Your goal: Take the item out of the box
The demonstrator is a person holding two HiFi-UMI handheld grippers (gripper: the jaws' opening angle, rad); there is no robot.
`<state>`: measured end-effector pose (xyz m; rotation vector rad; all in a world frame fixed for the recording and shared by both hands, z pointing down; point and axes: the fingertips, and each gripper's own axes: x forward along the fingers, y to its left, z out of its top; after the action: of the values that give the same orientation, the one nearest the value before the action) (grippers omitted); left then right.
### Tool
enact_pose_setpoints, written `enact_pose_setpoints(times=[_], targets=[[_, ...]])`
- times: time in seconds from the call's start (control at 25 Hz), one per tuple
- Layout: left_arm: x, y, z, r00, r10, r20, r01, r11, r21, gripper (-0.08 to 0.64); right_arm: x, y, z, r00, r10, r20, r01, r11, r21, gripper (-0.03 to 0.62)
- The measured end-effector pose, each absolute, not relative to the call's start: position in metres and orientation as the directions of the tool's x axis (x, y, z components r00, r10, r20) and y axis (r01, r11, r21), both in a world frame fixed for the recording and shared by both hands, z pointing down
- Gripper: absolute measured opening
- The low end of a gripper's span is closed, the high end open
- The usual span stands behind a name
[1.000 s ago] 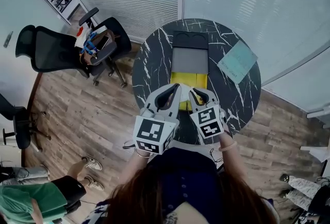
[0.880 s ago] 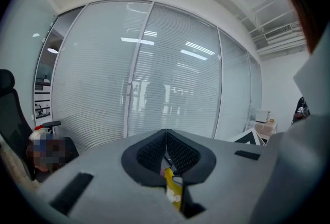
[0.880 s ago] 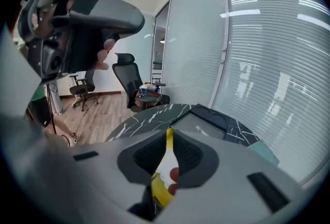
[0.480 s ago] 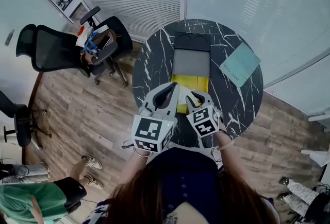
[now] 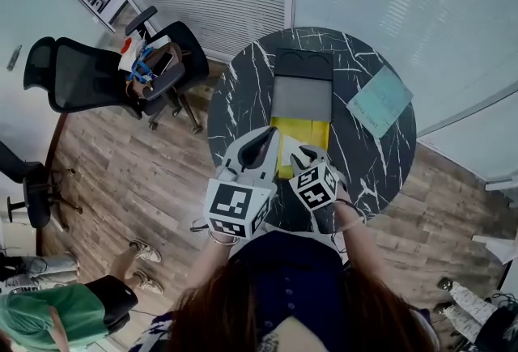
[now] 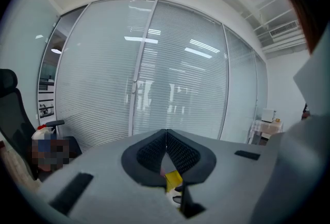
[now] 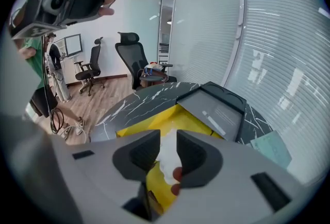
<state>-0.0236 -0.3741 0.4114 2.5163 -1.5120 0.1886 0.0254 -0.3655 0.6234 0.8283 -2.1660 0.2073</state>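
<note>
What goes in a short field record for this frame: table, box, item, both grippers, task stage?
Surface: round black marbled table
Box: yellow box on the table, its grey lid open away from the person
Item: white item lying inside the box
Other: teal sheet on the table, to the right of the box
Left gripper: jaws together, nothing between them, aimed at the glass wall
Right gripper: jaws apart, aimed down into the box, white item in line between them; contact unclear
Task stage: item not yet out
</note>
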Motion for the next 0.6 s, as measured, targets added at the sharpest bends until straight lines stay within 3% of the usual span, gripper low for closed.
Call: enact_pose_setpoints(times=[0.6], targets=[[-0.027, -0.383, 0.424, 0.457, -0.857, 0.239, -0.889, -0.441, 0.121, 0.027, 0.024, -0.375, 0.673, -0.414, -0.432, 0.801, -0.609, 0.785, 0.108, 0.101]])
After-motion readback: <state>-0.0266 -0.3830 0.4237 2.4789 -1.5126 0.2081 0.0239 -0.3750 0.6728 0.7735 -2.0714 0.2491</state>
